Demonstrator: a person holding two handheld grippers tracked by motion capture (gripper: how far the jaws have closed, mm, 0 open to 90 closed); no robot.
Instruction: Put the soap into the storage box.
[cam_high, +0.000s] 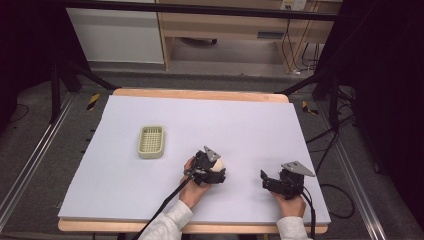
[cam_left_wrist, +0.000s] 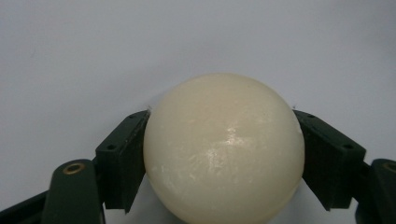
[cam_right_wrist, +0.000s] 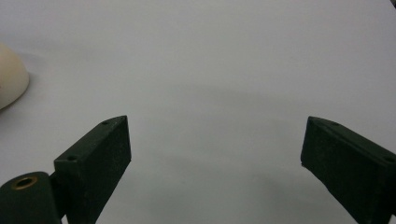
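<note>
**Desk editor:** Left claw first. What is it doing?

**Photographer:** Clamped on a cream ball. In the left gripper view both black jaws press against the ball's sides, one on each flank, so it is grasping the ball, not merely hovering around it.

**Desk editor:** And where does the ball sit?

**Photographer:** Take the pale green basket as the marker. From the high view, the ball is to the basket's right and nearer the person, apart from it, low over the white desk. Whether it touches the desk I cannot tell.

**Desk editor:** The right claw?

**Photographer:** Released. Its jaws stand wide apart with bare desk between them. It sits farther right of the basket than the ball does, well apart from both, held in the person's right hand.

**Desk editor:** Which step is this, then?

**Photographer:** My reading: the grasp is made and the carry has not begun. The basket holds nothing.

**Desk editor:** What does the next move ask for?

**Photographer:** Probably a lift, then a carry leftward and away from the person to the basket, with the grip kept firm. A smooth round ball may slip if the jaws ease.
</note>
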